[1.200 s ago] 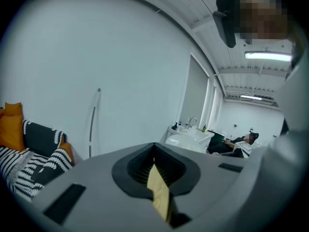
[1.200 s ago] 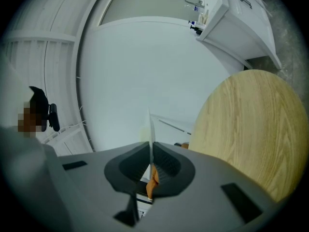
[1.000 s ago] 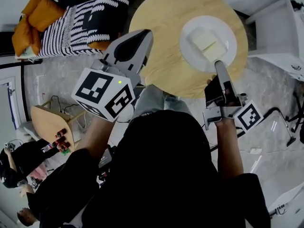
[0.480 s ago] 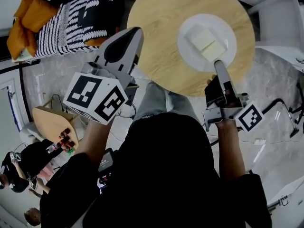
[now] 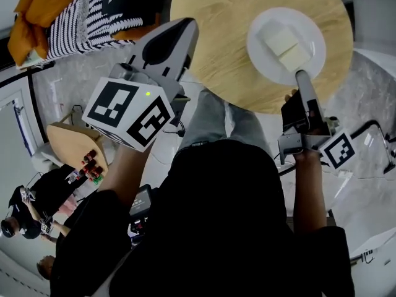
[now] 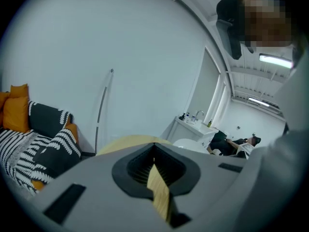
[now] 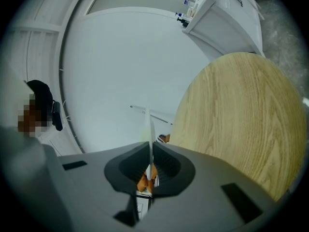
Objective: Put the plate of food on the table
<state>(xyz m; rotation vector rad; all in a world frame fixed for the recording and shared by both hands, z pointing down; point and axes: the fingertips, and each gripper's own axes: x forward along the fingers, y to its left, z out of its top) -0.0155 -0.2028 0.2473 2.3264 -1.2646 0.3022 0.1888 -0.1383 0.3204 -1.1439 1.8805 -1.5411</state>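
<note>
A white plate (image 5: pixel 286 45) with pale slabs of food (image 5: pixel 288 47) is over the right half of the round wooden table (image 5: pixel 216 17). My right gripper (image 5: pixel 302 76) is shut on the plate's near rim. In the right gripper view the plate (image 7: pixel 150 129) shows edge-on as a thin white line pinched in that gripper (image 7: pixel 148 163), with the table (image 7: pixel 231 124) beside it. Whether the plate rests on the wood I cannot tell. My left gripper (image 5: pixel 185 25) hangs by the table's left edge, shut and holding nothing; the left gripper view shows it (image 6: pixel 155 166) with only a slit.
A sofa (image 5: pixel 93 14) with striped and orange cushions stands at the upper left. A small wooden stool (image 5: pixel 71 156) with small objects is at the left, people (image 5: pixel 37 206) beyond it. White furniture (image 5: pixel 374 17) flanks the table's right side.
The head view has shifted, so table, plate and right gripper sit a little further right and higher. The right gripper keeps its hold on the rim. The left gripper stays shut.
</note>
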